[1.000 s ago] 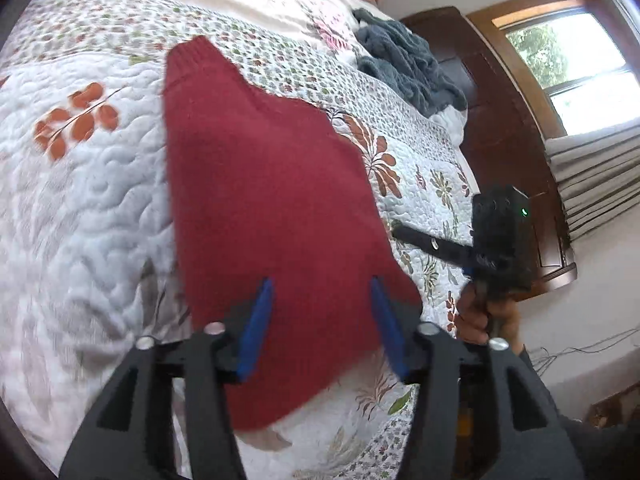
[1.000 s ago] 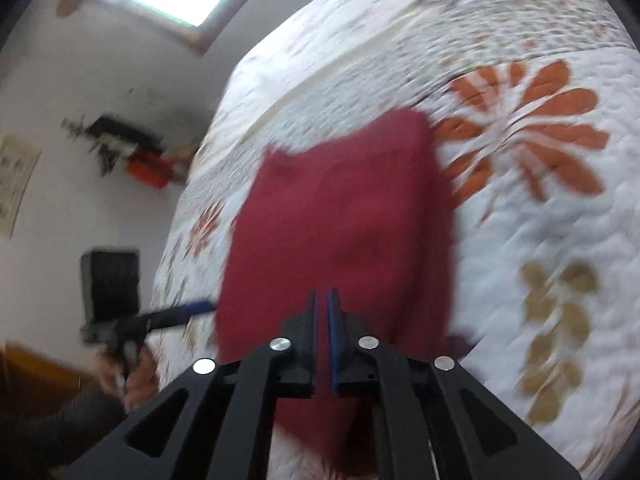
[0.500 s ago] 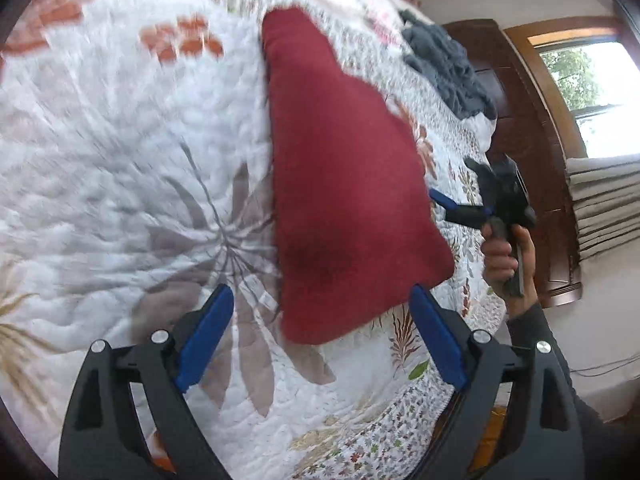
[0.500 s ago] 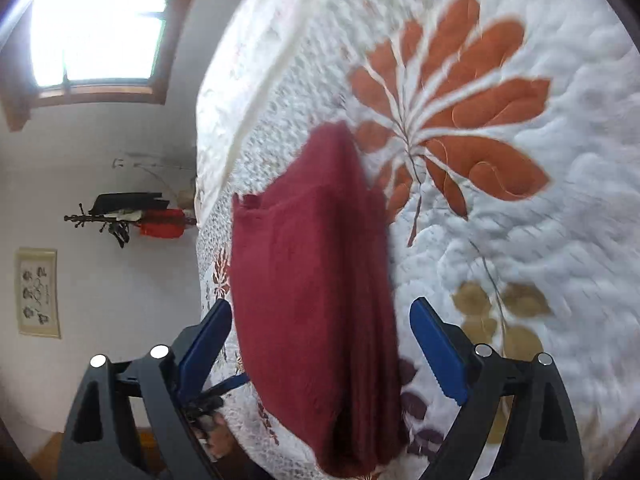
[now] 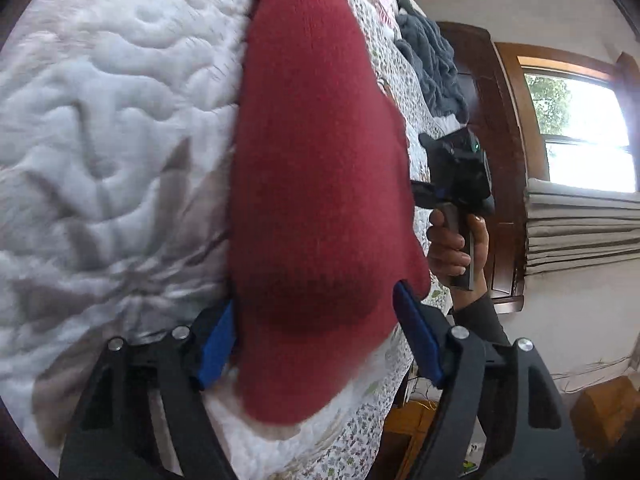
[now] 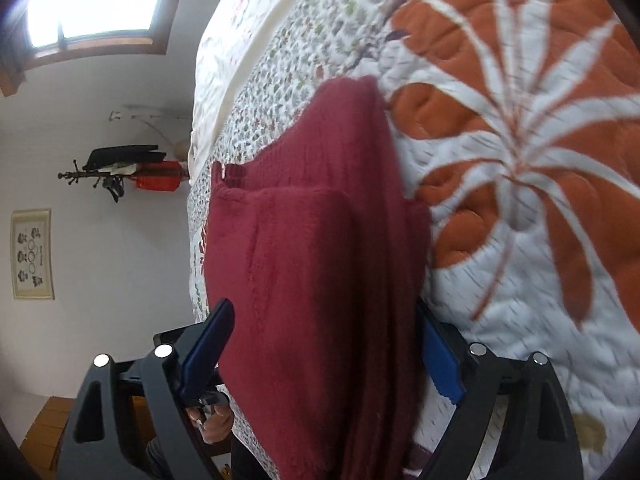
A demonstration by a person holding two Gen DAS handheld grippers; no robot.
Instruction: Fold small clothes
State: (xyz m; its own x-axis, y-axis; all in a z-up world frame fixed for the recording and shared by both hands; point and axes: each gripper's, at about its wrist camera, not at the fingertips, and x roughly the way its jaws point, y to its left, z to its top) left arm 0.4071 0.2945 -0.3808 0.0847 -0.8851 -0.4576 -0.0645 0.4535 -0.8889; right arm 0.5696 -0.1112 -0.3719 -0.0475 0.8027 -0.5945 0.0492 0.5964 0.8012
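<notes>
A dark red knitted garment point(image 5: 316, 184) lies folded on the quilted bedspread point(image 5: 112, 128). My left gripper point(image 5: 320, 344) is open, its blue pads on either side of the garment's near end, which bulges between them. In the right wrist view the same red garment point(image 6: 316, 280) shows stacked folded layers. My right gripper point(image 6: 324, 356) is open too, one pad on each side of the garment's near end. The right gripper's body point(image 5: 460, 176) and a hand point(image 5: 456, 248) holding it show in the left wrist view beyond the garment's right edge.
A grey-blue blanket point(image 5: 432, 64) is heaped at the head of the bed by a dark wooden headboard point(image 5: 492, 128). A window point(image 5: 580, 132) with a blind lies to the right. A wall rack point(image 6: 124, 172) with hanging items and a framed picture point(image 6: 32, 256) show opposite.
Both grippers have moved in close to the garment, so that its ends now sit between their open pads. The right gripper, shut a second ago, has opened wide.
</notes>
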